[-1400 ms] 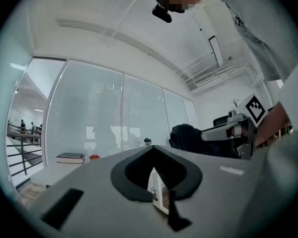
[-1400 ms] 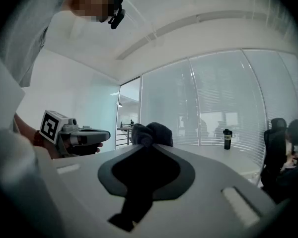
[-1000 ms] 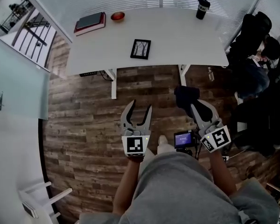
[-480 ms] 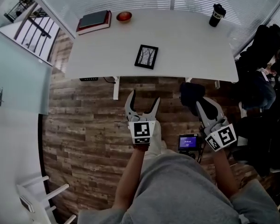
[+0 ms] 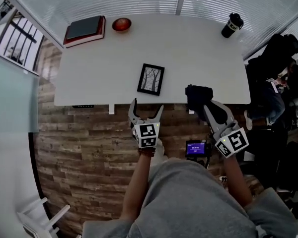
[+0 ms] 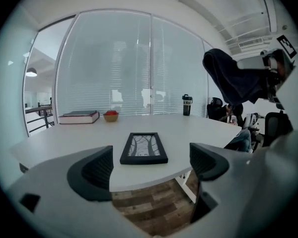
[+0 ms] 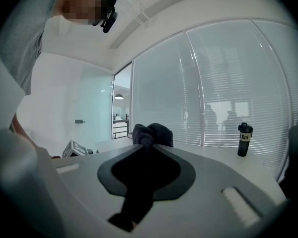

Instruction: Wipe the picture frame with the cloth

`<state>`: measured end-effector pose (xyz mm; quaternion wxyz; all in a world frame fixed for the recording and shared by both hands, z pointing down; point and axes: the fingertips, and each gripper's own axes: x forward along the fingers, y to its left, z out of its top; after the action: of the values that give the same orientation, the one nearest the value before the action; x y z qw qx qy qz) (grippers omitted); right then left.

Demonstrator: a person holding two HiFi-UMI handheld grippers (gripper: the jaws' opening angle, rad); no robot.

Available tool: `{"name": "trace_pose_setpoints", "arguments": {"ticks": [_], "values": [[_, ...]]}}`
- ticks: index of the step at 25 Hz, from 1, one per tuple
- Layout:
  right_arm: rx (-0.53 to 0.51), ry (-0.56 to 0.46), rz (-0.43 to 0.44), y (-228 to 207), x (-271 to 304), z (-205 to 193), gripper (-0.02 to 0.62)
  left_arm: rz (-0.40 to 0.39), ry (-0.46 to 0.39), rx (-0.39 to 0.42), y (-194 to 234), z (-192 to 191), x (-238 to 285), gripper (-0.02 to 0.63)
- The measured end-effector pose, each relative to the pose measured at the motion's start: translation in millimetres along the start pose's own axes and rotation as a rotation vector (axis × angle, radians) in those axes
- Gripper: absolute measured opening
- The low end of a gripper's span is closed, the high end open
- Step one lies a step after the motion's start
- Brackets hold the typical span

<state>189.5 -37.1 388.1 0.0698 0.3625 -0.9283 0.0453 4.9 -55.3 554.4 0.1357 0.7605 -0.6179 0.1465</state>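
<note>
A black picture frame point(image 5: 151, 79) with a tree print lies flat on the white table point(image 5: 104, 68), near its front edge; the left gripper view shows the frame point(image 6: 143, 148) just ahead. My left gripper point(image 5: 146, 111) hangs just short of the table edge, below the frame, its jaws wide apart after opening further, with nothing between them. My right gripper point(image 5: 204, 103) is shut on a dark cloth point(image 5: 198, 96), bunched at its tips over the table's front edge, right of the frame. The cloth point(image 7: 150, 133) sticks out past the closed jaws.
At the table's back left lie a dark book point(image 5: 84, 29) and a red bowl point(image 5: 121, 24); a black cup point(image 5: 232, 25) stands back right. A black office chair point(image 5: 277, 68) is on the right. A small device with a lit screen point(image 5: 196, 148) sits below, over wood flooring.
Both grippers have moved forward to the table's front edge. The left gripper's jaws have spread wider. The cloth now reaches over the table edge.
</note>
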Motion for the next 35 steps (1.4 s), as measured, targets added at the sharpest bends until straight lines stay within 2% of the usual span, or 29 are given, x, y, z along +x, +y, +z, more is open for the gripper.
{"name": "trace_pose_setpoints", "arguments": {"ticks": [6, 9, 12, 14, 17, 22, 25, 27, 31, 35], "values": [[-0.004, 0.025, -0.013, -26, 63, 4, 0.06, -0.061, 0.068, 0.02, 14, -12, 52, 0.521], [-0.012, 0.045, 0.035, -29, 87, 7, 0.06, -0.058, 0.104, 0.025, 18, -19, 66, 0.537], [-0.032, 0.062, 0.083, -34, 107, 8, 0.06, -0.025, 0.152, 0.075, 26, -23, 77, 0.546], [-0.034, 0.071, 0.107, -38, 119, 7, 0.06, -0.031, 0.197, 0.098, 28, -27, 81, 0.546], [-0.033, 0.08, 0.14, -46, 132, 7, 0.06, -0.05, 0.249, 0.076, 25, -31, 83, 0.551], [-0.014, 0.082, 0.175, -52, 147, 5, 0.06, -0.026, 0.302, 0.061, 23, -37, 85, 0.551], [-0.002, 0.084, 0.204, -57, 156, 2, 0.06, -0.035, 0.338, 0.041, 23, -38, 89, 0.509], [0.0, 0.084, 0.219, -59, 160, 3, 0.06, -0.046, 0.365, 0.042, 23, -39, 90, 0.509], [-0.011, 0.075, 0.24, -63, 164, 10, 0.06, -0.125, 0.429, 0.09, 20, -41, 90, 0.506], [-0.009, 0.116, 0.22, -75, 171, 5, 0.06, -0.281, 0.438, 0.205, 15, -43, 86, 0.503]]}}
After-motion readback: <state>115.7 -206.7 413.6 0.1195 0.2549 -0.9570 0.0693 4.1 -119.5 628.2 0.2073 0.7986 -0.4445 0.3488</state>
